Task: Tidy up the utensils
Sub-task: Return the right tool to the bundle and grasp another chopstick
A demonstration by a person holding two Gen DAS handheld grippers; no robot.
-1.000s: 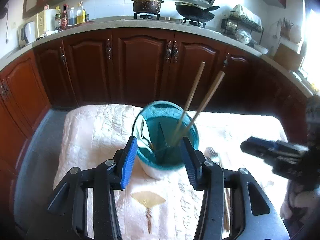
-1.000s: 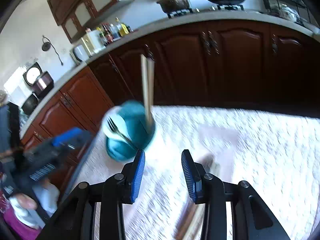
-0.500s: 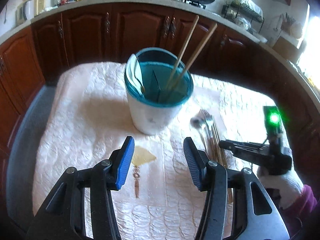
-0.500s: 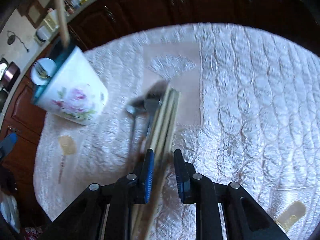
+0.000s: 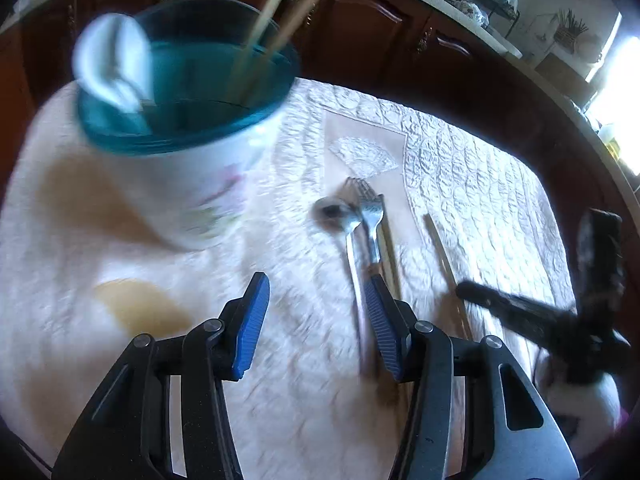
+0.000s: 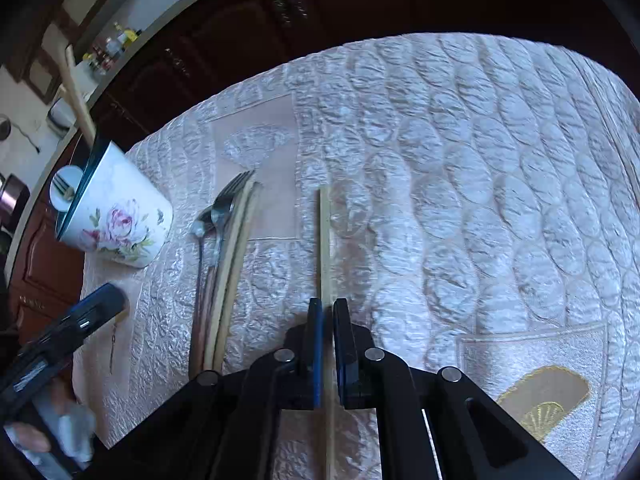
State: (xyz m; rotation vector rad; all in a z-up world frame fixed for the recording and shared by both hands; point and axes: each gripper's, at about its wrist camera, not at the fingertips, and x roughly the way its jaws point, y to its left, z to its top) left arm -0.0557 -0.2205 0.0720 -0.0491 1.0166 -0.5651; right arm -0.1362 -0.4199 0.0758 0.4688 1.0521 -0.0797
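Note:
A white floral holder (image 6: 120, 224) with a teal rim (image 5: 184, 136) stands on the quilted cloth and holds two chopsticks (image 5: 276, 4), a white spoon (image 5: 114, 64) and a fork. A metal spoon (image 5: 338, 216), a fork (image 5: 372, 212) and two chopsticks (image 6: 236, 264) lie together to its right. My right gripper (image 6: 328, 312) is shut on a single chopstick (image 6: 325, 240) set apart from the pile. My left gripper (image 5: 316, 292) is open and empty, hovering by the spoon and fork handles.
The quilted white cloth (image 6: 480, 160) covers the table. Dark wood cabinets (image 5: 360, 20) and a counter run behind it. The right gripper's black body (image 5: 560, 320) shows at the right edge of the left wrist view.
My right gripper has closed on one chopstick and drawn it to the right, away from the pile. My left gripper has moved down and to the right, from the holder toward the lying utensils.

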